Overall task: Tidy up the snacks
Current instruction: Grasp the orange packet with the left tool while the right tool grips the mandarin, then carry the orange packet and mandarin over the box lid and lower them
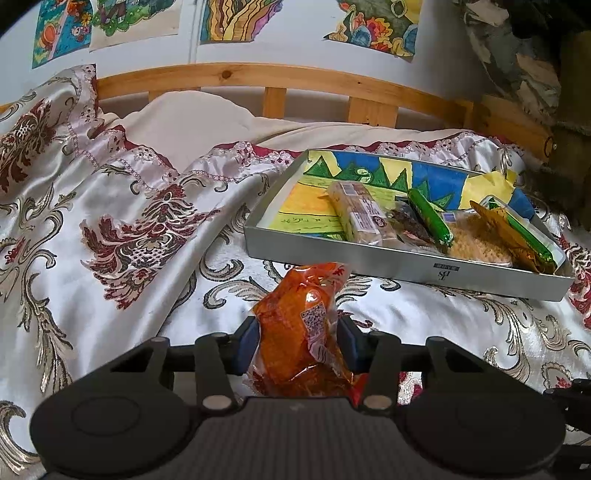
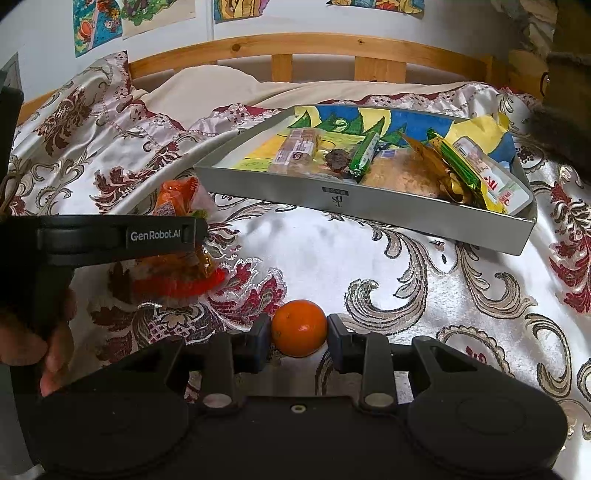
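The left gripper [image 1: 297, 338] was clenched on an orange snack packet [image 1: 301, 325], its 2 blue-padded fingers [image 1: 247, 341] pressing the packet's sides. The packet stood upright above the patterned bedspread [image 1: 110, 229], short of the tray [image 1: 406, 271]. In the right wrist view the same packet [image 2: 177, 240] showed at the left, partly behind the left gripper's black body, with the person's hand [image 2: 44, 339] on the handle.

The right gripper [image 2: 299, 332] grasped a tangerine [image 2: 300, 328] between its 2 fingers [image 2: 262, 334], both touching the fruit's sides, low over the bedspread [image 2: 406, 295] and well apart from the tray [image 2: 369, 208].

The grey tray lay on the bed near the wooden headboard [image 1: 258, 77], lined with a coloured drawing. Inside it, toward the right half, lay a wrapped biscuit bar [image 1: 360, 214], a green sausage stick [image 1: 430, 216], a dark packet [image 1: 406, 221], a clear pack of pale crumbly snack [image 1: 476, 240], a gold wrapper [image 1: 502, 229] and a second green stick [image 1: 528, 232]. The tray's left part showed only the drawing.

Children's drawings [image 1: 229, 18] hung on the wall above the headboard.
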{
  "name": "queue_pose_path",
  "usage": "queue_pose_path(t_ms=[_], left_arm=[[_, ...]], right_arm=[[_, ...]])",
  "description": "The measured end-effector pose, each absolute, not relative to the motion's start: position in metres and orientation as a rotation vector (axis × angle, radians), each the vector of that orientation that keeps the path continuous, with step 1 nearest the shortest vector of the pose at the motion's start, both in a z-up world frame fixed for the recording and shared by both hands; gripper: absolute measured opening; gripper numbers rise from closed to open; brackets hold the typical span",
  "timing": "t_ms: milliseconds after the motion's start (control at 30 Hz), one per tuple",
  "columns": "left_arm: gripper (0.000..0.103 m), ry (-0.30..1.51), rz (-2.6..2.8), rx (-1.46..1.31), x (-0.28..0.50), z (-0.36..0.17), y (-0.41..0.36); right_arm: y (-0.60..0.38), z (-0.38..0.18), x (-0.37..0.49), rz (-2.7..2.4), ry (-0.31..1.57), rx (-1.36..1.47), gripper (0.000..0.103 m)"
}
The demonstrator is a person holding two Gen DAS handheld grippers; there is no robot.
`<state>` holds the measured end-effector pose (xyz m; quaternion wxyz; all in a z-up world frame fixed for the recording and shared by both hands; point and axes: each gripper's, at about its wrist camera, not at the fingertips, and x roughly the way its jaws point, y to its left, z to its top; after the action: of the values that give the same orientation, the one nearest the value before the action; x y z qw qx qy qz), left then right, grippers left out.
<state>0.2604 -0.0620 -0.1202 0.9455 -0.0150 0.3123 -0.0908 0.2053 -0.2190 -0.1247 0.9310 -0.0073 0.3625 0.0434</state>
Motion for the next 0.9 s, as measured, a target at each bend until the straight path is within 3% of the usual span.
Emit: queue_pose_path(t_ms=[900], left_arm=[[0.047,0.680,-0.253,-0.068,0.200,-0.082,-0.052]], right_arm=[[-0.228,-0.093,0.166,0.074,0.647,-0.022,0.034]])
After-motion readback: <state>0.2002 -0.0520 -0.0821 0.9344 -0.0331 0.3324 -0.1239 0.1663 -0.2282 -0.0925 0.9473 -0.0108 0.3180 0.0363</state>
